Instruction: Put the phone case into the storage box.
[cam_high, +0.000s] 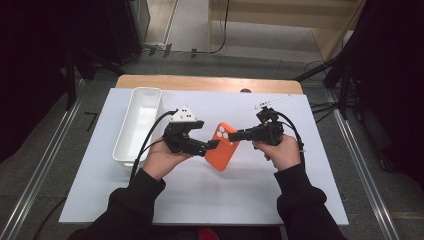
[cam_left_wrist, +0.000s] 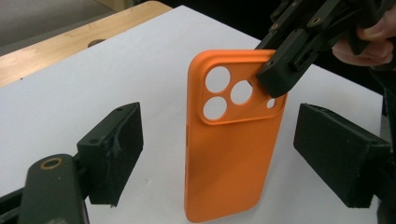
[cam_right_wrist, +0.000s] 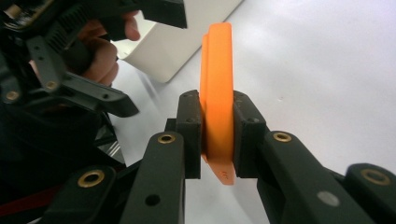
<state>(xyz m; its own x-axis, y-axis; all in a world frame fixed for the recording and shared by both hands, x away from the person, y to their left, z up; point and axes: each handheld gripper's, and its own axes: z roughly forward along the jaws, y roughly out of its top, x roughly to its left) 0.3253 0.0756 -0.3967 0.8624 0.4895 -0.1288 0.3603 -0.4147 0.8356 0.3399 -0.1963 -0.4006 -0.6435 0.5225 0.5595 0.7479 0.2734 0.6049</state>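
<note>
An orange phone case (cam_high: 222, 146) with camera cut-outs is held up off the white sheet between both hands. My right gripper (cam_high: 234, 135) is shut on its top corner; in the right gripper view the two pads (cam_right_wrist: 189, 135) press both faces of the case (cam_right_wrist: 217, 84). My left gripper (cam_high: 212, 146) reaches in from the left. Its jaws stand apart on either side of the case (cam_left_wrist: 231, 154), and neither pad (cam_left_wrist: 116, 149) touches it. In the left gripper view the right gripper (cam_left_wrist: 275, 79) pinches the case beside the camera holes.
A long white tray (cam_high: 137, 122) stands at the left of the white sheet (cam_high: 200, 200), just behind the left hand. The wooden table edge (cam_high: 200, 82) runs along the back. Black stands and cables flank the table.
</note>
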